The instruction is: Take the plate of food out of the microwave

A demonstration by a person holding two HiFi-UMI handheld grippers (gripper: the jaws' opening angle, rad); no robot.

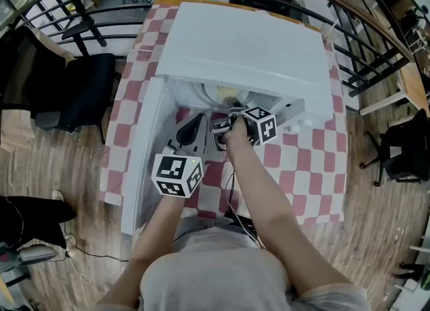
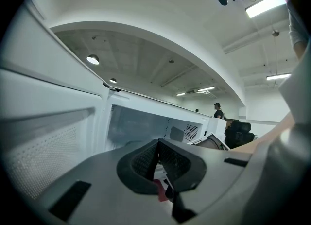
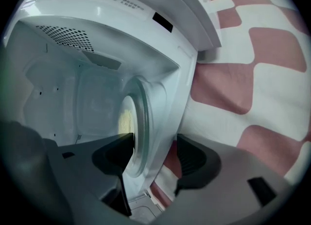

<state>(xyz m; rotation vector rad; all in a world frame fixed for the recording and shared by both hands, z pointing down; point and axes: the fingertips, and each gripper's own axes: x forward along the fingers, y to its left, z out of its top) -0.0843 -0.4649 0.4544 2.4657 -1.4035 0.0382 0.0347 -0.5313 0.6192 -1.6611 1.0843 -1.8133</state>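
Head view: the white microwave point(image 1: 248, 48) stands on a red-and-white checked tablecloth point(image 1: 302, 162) with its door open. The round white plate of yellow food point(image 1: 218, 91) lies inside. The left gripper point(image 1: 191, 131) and right gripper point(image 1: 225, 128) are at the opening.

Left gripper view: the left gripper point(image 2: 156, 158) has its jaws pressed together on nothing.

Right gripper view: the right gripper point(image 3: 154, 146) has its jaws spread before the plate point(image 3: 127, 117). Contact cannot be determined. The warning label point(image 3: 109, 0) on the frame bears a triangle. Its print is too small to read.
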